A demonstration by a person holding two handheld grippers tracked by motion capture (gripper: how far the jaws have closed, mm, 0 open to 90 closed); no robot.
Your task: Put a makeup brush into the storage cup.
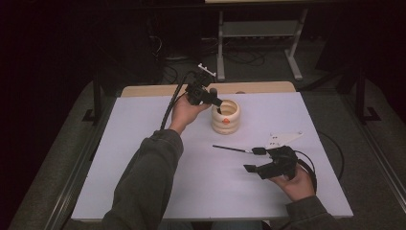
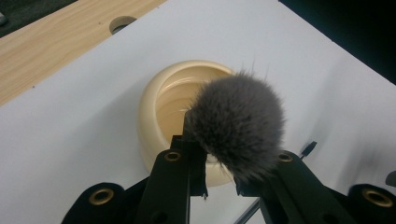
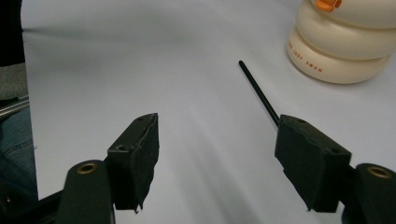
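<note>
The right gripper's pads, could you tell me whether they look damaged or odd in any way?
Yes. On the right gripper, both pads look ragged: their dark covering is torn and uneven along the edges, with a frayed tip hanging at the bottom. The jaws stand open over the bare table, holding nothing.

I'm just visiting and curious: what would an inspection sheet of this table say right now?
Surface: white table top, with a wooden strip along its far edge.
Job's things: fluffy grey brush held over the mouth of a cream ringed holder; thin black stick lying flat on the table.
Clutter: nothing seen.
Grippers: left gripper with jaws shut on the brush; right gripper with jaws open and nothing between them, low over the table beside the stick.
Cables: a black cable trails from the left gripper; another loops from the right gripper.
Surroundings: dark room, metal frame behind the table.
</note>
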